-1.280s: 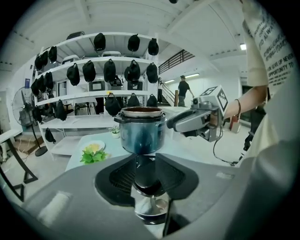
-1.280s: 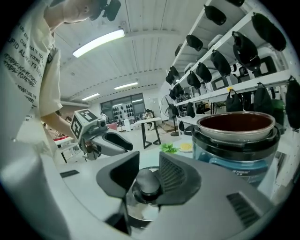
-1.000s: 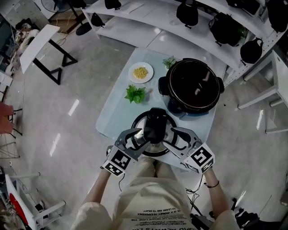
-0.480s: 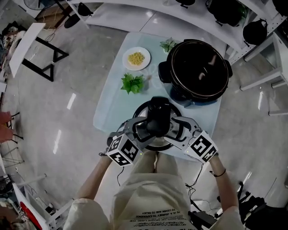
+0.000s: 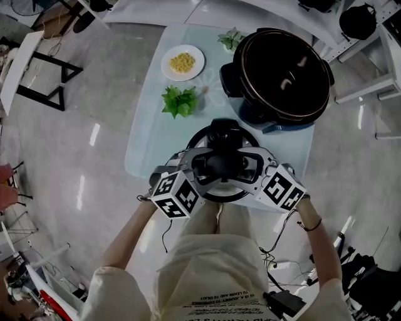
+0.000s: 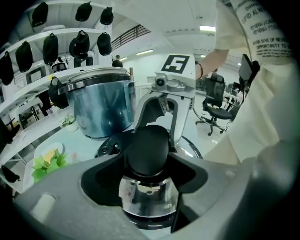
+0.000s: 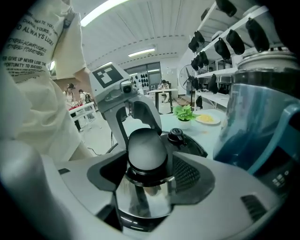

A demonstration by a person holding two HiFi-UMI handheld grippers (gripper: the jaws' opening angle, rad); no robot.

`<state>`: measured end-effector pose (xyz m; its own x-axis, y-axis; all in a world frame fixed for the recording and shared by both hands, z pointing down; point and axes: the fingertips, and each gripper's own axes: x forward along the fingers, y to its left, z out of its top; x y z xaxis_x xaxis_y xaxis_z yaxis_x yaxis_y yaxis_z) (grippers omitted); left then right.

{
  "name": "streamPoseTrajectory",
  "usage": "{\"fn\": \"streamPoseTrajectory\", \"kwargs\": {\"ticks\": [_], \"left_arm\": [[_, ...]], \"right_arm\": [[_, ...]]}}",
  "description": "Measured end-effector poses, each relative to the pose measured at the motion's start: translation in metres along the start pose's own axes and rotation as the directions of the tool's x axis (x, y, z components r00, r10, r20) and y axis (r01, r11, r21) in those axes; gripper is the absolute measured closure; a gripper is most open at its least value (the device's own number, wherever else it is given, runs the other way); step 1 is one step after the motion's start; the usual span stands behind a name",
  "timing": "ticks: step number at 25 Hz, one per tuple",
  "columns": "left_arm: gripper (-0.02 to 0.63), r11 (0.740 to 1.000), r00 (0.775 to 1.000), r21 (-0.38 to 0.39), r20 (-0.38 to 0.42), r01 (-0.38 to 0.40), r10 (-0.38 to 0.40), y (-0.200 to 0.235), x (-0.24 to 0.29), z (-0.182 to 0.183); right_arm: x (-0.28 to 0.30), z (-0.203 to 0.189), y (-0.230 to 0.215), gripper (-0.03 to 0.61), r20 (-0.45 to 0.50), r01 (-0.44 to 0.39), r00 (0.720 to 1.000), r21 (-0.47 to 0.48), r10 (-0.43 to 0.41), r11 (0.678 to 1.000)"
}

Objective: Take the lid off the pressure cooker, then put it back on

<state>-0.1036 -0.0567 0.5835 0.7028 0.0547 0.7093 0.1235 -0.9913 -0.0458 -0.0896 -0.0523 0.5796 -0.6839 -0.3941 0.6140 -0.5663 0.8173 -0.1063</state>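
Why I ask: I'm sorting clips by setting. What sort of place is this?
Probably a lab or office-style workspace, not a home kitchen: white shelves lined with black pots, office chairs, and ceiling strip lights.

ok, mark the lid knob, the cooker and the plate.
lid knob (image 6: 146, 146), left gripper view, on its black top.
cooker (image 5: 276, 63), head view, on its bare dark inside.
plate (image 5: 166, 65), head view, on the white rim at left.
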Motion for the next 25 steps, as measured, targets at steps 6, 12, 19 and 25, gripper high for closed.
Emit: {"fn": "streamPoseTrajectory", "kwargs": {"ticks": [6, 12, 19, 25], "left_arm": [[0.334, 0.997, 0.998, 0.041, 0.010, 0.061, -0.062, -0.002, 0.006, 0.000], [0.335, 0.990, 0.993, 0.075, 0.008, 0.117, -0.118, -0.005, 0.009, 0.000], [0.336, 0.982, 0.984, 0.069, -0.009, 0.177, -0.177, -0.006, 0.011, 0.000], [0.336, 0.980, 0.983, 0.067, -0.024, 0.185, -0.184, -0.006, 0.012, -0.001]], "right_arm": [[0.012, -0.001, 0.002, 0.295, -0.024, -0.040, 0.999, -0.023, 0.040, 0.999], [0.017, -0.001, 0.004, 0.296, -0.057, -0.109, 0.993, -0.059, 0.105, 0.992], [0.018, 0.001, 0.005, 0.298, -0.063, -0.123, 0.991, -0.068, 0.119, 0.990], [0.019, -0.002, 0.005, 0.299, -0.100, -0.125, 0.988, -0.062, 0.119, 0.990]]}}
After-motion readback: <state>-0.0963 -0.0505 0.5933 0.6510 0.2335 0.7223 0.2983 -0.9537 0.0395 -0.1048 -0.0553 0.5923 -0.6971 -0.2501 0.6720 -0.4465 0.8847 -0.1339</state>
